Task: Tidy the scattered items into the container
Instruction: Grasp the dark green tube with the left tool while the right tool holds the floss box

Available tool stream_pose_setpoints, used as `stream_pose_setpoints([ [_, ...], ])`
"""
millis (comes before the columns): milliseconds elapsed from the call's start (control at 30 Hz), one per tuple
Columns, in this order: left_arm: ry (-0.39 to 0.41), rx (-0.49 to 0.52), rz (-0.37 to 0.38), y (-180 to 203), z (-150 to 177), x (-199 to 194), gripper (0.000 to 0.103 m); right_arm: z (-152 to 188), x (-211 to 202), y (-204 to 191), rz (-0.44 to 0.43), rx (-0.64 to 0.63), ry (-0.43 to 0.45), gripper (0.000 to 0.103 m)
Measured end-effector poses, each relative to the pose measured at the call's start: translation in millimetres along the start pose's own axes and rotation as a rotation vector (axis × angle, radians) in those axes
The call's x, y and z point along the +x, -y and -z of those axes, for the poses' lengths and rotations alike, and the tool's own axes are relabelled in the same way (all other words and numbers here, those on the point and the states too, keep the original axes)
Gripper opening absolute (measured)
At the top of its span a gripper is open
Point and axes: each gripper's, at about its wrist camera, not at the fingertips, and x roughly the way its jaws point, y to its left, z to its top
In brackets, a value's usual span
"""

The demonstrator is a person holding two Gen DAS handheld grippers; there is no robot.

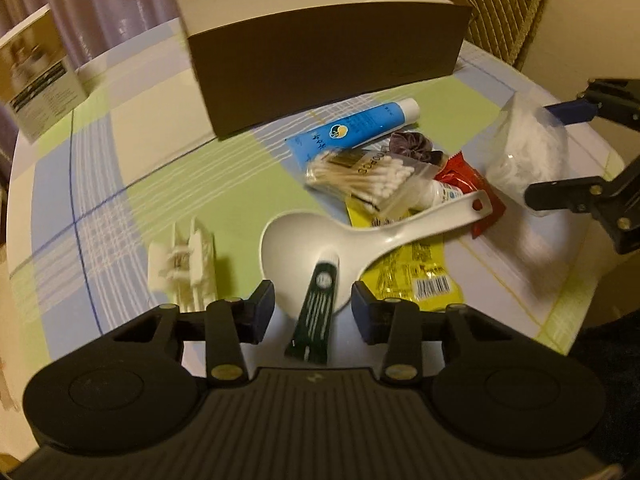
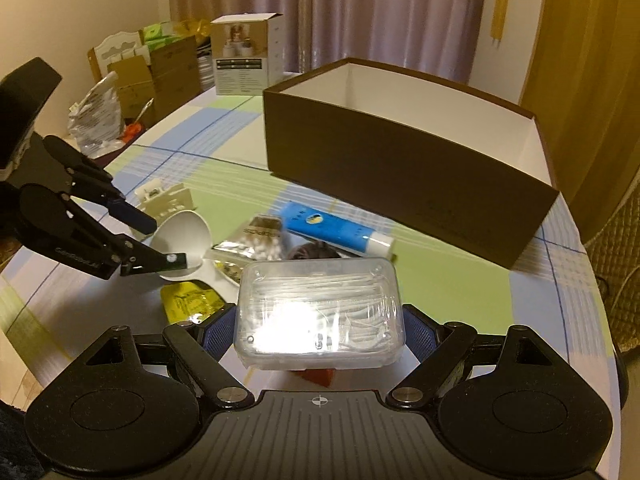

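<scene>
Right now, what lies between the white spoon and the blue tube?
The bag of cotton swabs, between white spoon and blue tube; both wrist views show it.

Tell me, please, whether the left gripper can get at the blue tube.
Probably, from above: the blue tube lies mostly uncovered, only the cotton-swab bag overlapping its flat end. However, a dark green stick already sits within the open left gripper.

The red packet (image 2: 320,376) lies mostly hidden beneath the clear box (image 2: 320,316); its print is unreadable.

Brown box (image 2: 400,168) open, upright; clear floss-pick case (image 2: 320,320) lifted; white ladle (image 1: 320,240) flat.
</scene>
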Motion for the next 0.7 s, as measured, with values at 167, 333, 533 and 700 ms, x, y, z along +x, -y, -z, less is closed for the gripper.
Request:
stream_pose_setpoints([
  [167,-0.052,0.032,-0.006,5.9,-10.1,14.0,0.028,0.4,-0.8,11.7,-0.001,0.018,-0.003,0.087],
  [333,-0.096,0.037,-0.025,10.4,-14.9,25.9,0.014,-0.6,1.2,21.3,-0.014,0.024,-0.009,0.087],
  [533,-0.150,0.082,-0.078,19.4,-14.8,35.8,0.017,-0.9,4.0,31.8,-0.035,0.016,-0.010,0.087],
  [700,-0.158,0.060,-0.094,20.9,-17.6,40.2,0.013,-1.6,6.0,39.2,-0.054,0.004,-0.011,0.087],
])
